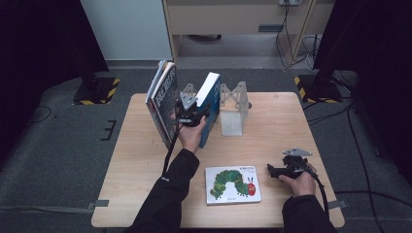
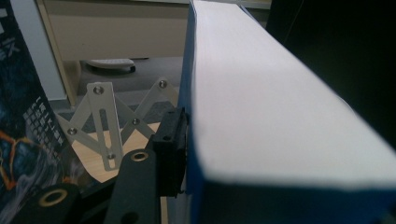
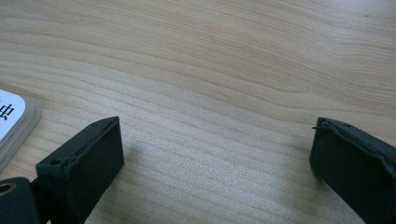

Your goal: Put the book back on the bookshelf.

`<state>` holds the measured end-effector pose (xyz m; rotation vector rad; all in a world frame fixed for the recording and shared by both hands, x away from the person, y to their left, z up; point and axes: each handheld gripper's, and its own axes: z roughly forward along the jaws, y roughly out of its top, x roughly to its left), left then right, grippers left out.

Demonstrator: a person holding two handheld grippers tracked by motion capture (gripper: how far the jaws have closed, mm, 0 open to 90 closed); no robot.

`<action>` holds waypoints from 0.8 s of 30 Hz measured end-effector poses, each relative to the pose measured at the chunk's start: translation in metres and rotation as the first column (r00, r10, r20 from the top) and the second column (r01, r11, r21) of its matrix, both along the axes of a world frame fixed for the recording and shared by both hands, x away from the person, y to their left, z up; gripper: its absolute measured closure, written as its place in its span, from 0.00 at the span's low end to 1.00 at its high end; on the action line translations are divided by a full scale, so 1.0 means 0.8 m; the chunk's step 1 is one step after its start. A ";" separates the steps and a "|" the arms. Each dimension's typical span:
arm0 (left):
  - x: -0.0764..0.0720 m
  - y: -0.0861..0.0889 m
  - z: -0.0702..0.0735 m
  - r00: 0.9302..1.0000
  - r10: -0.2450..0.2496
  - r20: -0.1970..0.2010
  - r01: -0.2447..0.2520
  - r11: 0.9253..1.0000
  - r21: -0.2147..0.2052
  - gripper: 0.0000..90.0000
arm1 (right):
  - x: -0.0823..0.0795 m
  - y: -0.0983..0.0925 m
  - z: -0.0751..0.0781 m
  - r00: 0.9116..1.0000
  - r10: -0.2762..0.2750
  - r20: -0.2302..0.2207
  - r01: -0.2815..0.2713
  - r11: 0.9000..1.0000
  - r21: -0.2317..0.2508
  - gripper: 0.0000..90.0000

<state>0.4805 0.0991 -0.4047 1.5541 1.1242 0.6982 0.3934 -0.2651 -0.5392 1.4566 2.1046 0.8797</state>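
A thick blue-covered book with white page edges stands tilted at the back of the table. My left gripper is shut on it; its left pad lies against the blue cover, and the other jaw is hidden behind the book. Several dark-covered books lean just left of it. My right gripper rests low over the wood at the front right, open, with bare table between its jaws.
A grey metal expanding bookend stands right of the blue book; another section shows behind it. A picture book with a green caterpillar lies flat at the front; its corner is left of my right gripper. The wooden table has bare room at left.
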 end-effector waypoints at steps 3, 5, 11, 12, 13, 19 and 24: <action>-0.009 0.006 -0.003 1.000 -0.002 0.003 0.002 1.000 -0.003 0.61 | 0.000 0.000 0.000 1.000 0.000 0.001 0.000 1.000 0.000 0.04; -0.011 0.006 -0.004 1.000 0.003 0.002 -0.003 1.000 -0.003 0.62 | 0.000 0.000 0.000 1.000 0.001 0.000 -0.001 1.000 0.000 0.04; -0.008 -0.001 -0.002 1.000 0.024 0.000 -0.024 1.000 0.008 0.64 | 0.000 0.000 0.000 1.000 -0.001 0.001 0.001 1.000 -0.001 0.04; -0.007 -0.002 -0.002 1.000 0.025 -0.002 -0.025 1.000 0.008 0.64 | 0.000 0.000 0.000 1.000 -0.001 0.001 0.001 1.000 -0.001 0.04; -0.005 -0.003 -0.001 1.000 0.028 -0.005 -0.028 1.000 0.004 0.64 | 0.000 0.000 0.000 1.000 -0.001 0.001 0.001 1.000 -0.001 0.04; 0.006 -0.013 0.001 0.998 0.062 -0.017 -0.062 0.998 0.002 0.64 | 0.000 0.001 0.000 1.000 0.002 0.001 -0.002 1.000 -0.001 0.04; 0.013 -0.016 0.000 0.998 0.053 -0.015 -0.053 0.999 -0.007 0.64 | 0.001 0.001 0.000 1.000 0.003 0.002 -0.003 1.000 -0.001 0.04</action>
